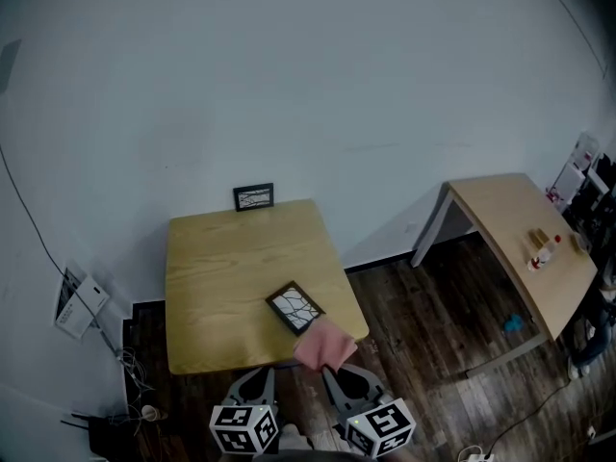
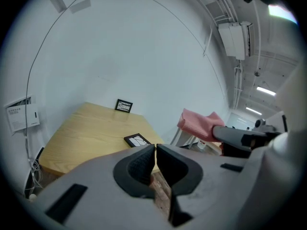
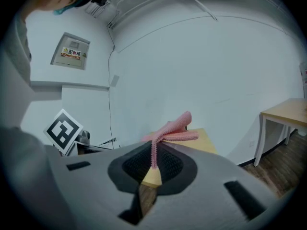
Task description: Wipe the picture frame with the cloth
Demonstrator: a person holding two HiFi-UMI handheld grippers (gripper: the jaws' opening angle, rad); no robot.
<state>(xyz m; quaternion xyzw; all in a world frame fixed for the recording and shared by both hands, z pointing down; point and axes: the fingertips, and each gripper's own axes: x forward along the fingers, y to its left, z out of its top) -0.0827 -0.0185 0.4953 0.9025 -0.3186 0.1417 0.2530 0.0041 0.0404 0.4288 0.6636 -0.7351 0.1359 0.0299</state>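
**Wiping not yet begun: cloth in tongs, frame untouched**

- Left tongs (image 2: pixel 156 150): closed pad to pad, nothing between. Held just off the near edge of the table (image 1: pixel 221 277), pointing toward it.
- Right tongs (image 3: pixel 154 153): clamped on the pink cloth (image 1: pixel 324 345), pinched by one edge. Loose part flopping forward above the table's near right corner, clear of the tabletop in the left gripper view.
- Picture frame (image 1: pixel 295 307): dark-rimmed, lying flat and face up close to the table's near right corner. Just beyond the cloth, not touched by it.
- Second frame (image 1: pixel 253 197): upright at the table's far edge, against the wall (image 1: pixel 289 85).
- Second table (image 1: pixel 520 221): well off to the right of the first, with small items on top. Judged no part of the job.
- Progress: cloth in hand, so pick-up judged done.
- Left to do: lowering the cloth onto the flat frame and rubbing across glass and rim. Possibly steadying the frame with the closed left tongs.
- Stage: judged early, all wiping ahead.
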